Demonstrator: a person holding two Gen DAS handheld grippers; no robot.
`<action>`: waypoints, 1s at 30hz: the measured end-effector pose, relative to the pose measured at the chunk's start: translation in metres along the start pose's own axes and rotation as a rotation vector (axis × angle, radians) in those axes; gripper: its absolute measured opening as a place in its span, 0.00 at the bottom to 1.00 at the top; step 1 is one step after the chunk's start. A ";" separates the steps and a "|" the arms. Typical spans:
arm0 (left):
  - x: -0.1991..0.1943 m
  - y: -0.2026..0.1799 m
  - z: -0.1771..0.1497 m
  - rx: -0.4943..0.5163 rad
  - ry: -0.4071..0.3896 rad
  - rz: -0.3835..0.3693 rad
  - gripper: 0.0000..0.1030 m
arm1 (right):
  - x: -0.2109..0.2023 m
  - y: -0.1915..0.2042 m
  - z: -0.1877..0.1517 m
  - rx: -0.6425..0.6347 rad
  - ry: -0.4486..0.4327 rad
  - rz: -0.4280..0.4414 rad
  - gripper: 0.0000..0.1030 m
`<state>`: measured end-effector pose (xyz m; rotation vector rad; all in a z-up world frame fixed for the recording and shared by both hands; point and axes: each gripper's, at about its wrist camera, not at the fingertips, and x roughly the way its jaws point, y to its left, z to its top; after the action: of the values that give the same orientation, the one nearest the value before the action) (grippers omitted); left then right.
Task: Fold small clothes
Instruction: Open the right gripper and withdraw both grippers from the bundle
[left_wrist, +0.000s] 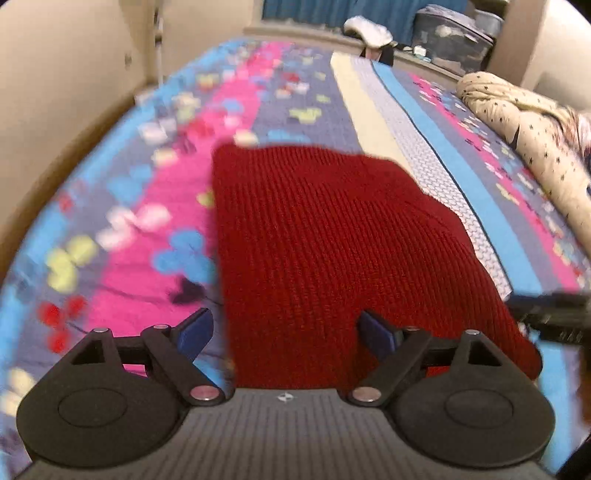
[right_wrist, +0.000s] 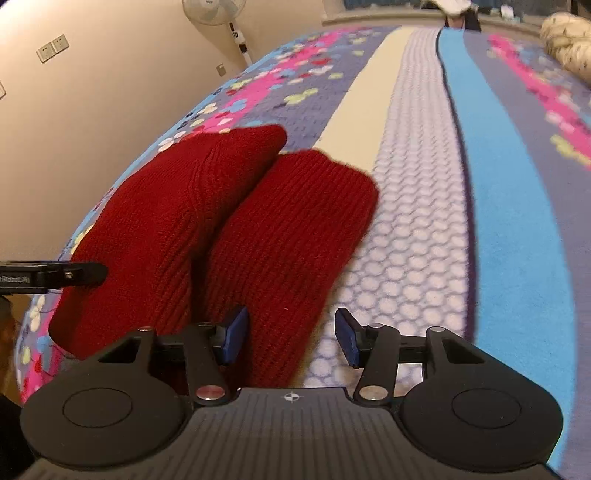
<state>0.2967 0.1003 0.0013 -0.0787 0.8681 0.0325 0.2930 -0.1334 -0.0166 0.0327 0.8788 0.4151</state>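
A: In the left wrist view, going from the left, what are you seeing?

B: The bed cover with pink and blue flowers is filling the left part. In the middle the red sweater is lying on it. The left gripper is hanging over the sweater's near left edge. Its fingers are standing wide apart and are not pressing on anything: the left finger is over the cover, the right one over the knit. At the right edge, a dark part of the other tool is showing, and at the upper right a beige spotted cloth is lying.

A: And the right wrist view?

B: At the left edge the left tool is coming in. Then the sweater is lying in the left half of the frame, and a sleeve seems to be lying beside the body. The right gripper is at the lower middle, fingers apart, closing on nothing. The near right corner of the knit is lying between them or under them, I cannot tell which.

A: How to do the step well, you think?

B: I am judging that both are preparing to take the near edge. Each finger pair should be going around the edge, one finger under it. The knit is thick, so it is better to be catching all layers, closing together and lifting evenly.
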 end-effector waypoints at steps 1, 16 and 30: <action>-0.014 -0.002 -0.002 0.036 -0.037 0.040 0.89 | -0.010 0.001 0.000 -0.013 -0.030 -0.038 0.52; -0.119 -0.040 -0.089 0.019 -0.253 0.126 1.00 | -0.138 0.049 -0.069 0.040 -0.312 -0.150 0.91; -0.080 -0.047 -0.098 0.003 -0.086 0.106 1.00 | -0.110 0.073 -0.078 -0.020 -0.234 -0.192 0.91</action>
<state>0.1733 0.0458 0.0024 -0.0282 0.7858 0.1330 0.1477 -0.1175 0.0292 -0.0216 0.6404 0.2345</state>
